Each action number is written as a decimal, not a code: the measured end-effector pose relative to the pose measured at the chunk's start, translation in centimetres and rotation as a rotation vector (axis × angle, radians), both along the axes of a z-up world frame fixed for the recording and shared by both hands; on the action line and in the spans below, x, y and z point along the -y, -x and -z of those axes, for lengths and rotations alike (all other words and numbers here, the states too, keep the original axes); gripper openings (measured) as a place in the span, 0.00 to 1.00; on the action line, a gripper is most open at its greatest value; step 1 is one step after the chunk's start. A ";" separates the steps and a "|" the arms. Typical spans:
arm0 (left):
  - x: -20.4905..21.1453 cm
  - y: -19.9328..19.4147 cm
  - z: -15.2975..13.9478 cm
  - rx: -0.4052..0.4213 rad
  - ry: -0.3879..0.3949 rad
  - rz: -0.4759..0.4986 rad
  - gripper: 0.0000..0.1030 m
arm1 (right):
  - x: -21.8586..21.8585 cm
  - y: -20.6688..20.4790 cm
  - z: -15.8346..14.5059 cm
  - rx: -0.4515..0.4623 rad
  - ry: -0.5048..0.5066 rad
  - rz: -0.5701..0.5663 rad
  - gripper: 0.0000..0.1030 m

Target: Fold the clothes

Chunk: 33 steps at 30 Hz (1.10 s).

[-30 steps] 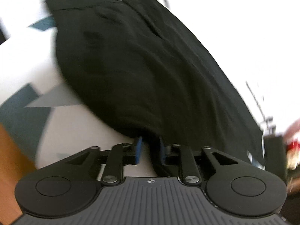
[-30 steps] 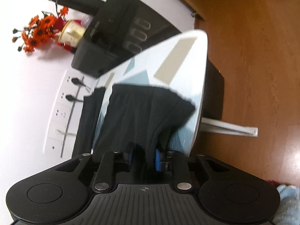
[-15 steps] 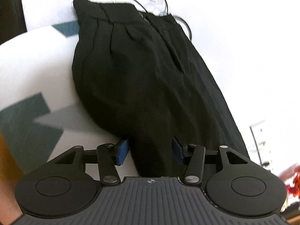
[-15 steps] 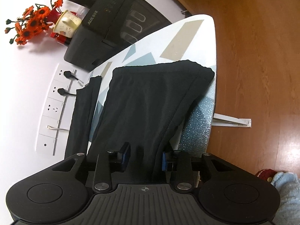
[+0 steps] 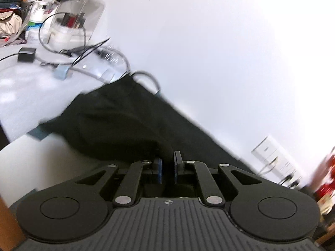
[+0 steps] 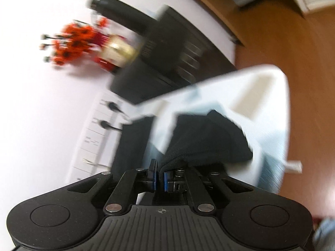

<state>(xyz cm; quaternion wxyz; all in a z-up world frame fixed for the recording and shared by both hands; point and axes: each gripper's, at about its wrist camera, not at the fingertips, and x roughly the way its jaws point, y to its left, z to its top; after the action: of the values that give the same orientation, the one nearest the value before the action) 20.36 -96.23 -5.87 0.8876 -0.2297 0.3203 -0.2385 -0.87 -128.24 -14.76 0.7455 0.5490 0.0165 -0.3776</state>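
Note:
A pair of black trousers (image 5: 117, 125) lies along the white patterned ironing board (image 5: 31, 163) beside the wall. My left gripper (image 5: 167, 167) is shut on the near edge of the cloth, which rises in a fold up to the blue pads. In the right wrist view the other end of the black trousers (image 6: 205, 138) is bunched and raised off the board (image 6: 270, 96). My right gripper (image 6: 160, 178) is shut on its hem, a seam pinched between the pads. Both views are blurred by motion.
Looped cables (image 5: 83, 48), a clear container (image 5: 77, 16) and a small black box (image 5: 26, 54) sit on the white surface beyond the board. Wall sockets (image 6: 98, 125), a black appliance (image 6: 167, 62) and orange flowers (image 6: 75, 41) are at the right end. Wooden floor (image 6: 303, 62) lies beyond the board.
Both grippers have closed on the black cloth and risen. The fabric now lifts off the board with them, and both views have tilted up toward the wall.

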 end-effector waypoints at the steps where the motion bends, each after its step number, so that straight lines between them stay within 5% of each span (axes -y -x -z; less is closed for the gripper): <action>1: 0.0 -0.2 -0.6 0.003 0.023 -0.003 0.10 | 0.2 -0.2 -0.8 0.010 0.021 0.001 0.05; 5: 1.2 -1.1 -2.2 0.025 0.079 0.006 0.10 | 1.1 -1.2 -4.4 0.075 0.101 0.012 0.05; 13: 7.7 -6.6 -1.9 0.044 0.056 0.000 0.10 | 5.9 -7.2 -7.6 0.030 0.178 -0.039 0.05; 26: 23.0 -17.9 1.3 -0.057 -0.040 -0.166 0.10 | 17.3 -25.2 -2.9 0.018 0.149 -0.153 0.05; 33: 26.0 -20.7 5.1 -0.158 -0.096 -0.244 0.10 | 20.4 -32.8 0.9 -0.067 0.112 -0.222 0.05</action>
<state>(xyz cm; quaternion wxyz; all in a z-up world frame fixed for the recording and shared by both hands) 41.08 -122.23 -10.97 0.8919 -0.2422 0.3700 -0.0946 31.94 -148.67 -15.67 0.8112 0.4884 0.0811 -0.3113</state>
